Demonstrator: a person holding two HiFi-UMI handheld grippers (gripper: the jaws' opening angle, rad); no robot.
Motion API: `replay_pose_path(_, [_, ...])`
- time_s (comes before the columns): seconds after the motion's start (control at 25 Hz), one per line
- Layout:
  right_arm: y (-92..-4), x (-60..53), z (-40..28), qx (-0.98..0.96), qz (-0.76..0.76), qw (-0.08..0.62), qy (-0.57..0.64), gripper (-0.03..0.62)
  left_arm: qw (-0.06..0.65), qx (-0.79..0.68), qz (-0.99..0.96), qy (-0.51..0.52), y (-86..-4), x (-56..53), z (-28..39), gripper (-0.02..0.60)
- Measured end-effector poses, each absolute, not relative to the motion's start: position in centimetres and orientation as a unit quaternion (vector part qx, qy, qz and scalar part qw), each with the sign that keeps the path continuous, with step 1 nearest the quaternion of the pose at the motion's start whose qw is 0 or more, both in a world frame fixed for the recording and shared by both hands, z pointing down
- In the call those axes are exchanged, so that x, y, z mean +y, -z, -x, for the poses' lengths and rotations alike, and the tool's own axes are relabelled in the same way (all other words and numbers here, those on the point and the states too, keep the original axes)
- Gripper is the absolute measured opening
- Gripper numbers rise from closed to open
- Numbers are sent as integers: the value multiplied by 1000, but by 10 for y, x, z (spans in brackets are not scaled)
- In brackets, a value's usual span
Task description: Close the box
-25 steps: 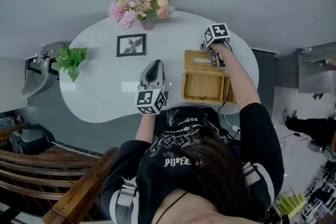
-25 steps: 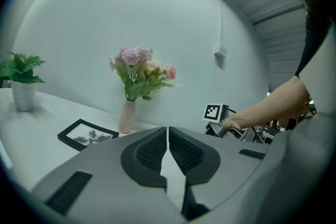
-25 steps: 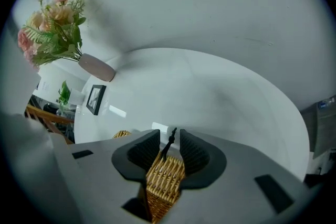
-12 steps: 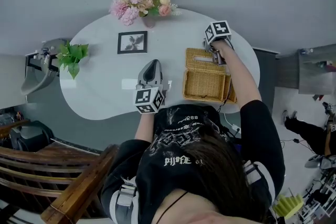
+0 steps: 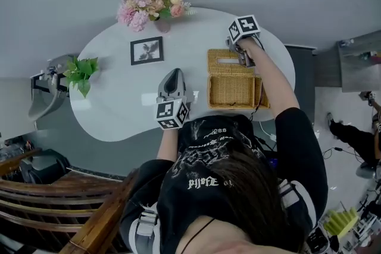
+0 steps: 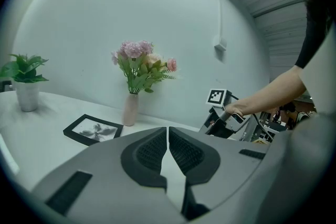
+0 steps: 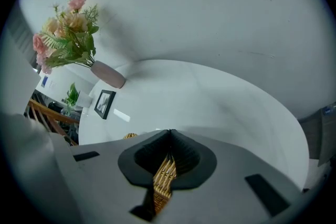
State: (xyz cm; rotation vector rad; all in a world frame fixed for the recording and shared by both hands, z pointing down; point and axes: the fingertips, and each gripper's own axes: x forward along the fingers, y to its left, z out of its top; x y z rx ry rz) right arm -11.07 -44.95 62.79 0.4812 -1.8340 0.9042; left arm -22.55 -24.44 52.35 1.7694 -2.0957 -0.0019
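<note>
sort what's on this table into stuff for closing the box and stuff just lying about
For the job: wicker box, its open lid, right gripper whose jaws have just been closing onto the lid.

Just lying about: vase of flowers, picture frame, potted plant, left gripper, shut and empty.

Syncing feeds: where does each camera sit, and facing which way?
Head view: on the person's head, steeply down at table and wicker box; hair, arms show.
Left gripper view: on the left gripper, level across the table; shut fingers show.
Right gripper view: on the right gripper, tilted down; fingers have just closed on the wicker lid.
All share the flower vase.
</note>
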Motion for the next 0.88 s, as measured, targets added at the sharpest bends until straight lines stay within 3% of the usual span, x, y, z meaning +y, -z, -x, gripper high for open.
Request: replay_pose_path(0.88, [-553,-440,93,-819,-262,406,-311,35,175,-709,-683,17,-505,-228,183,29])
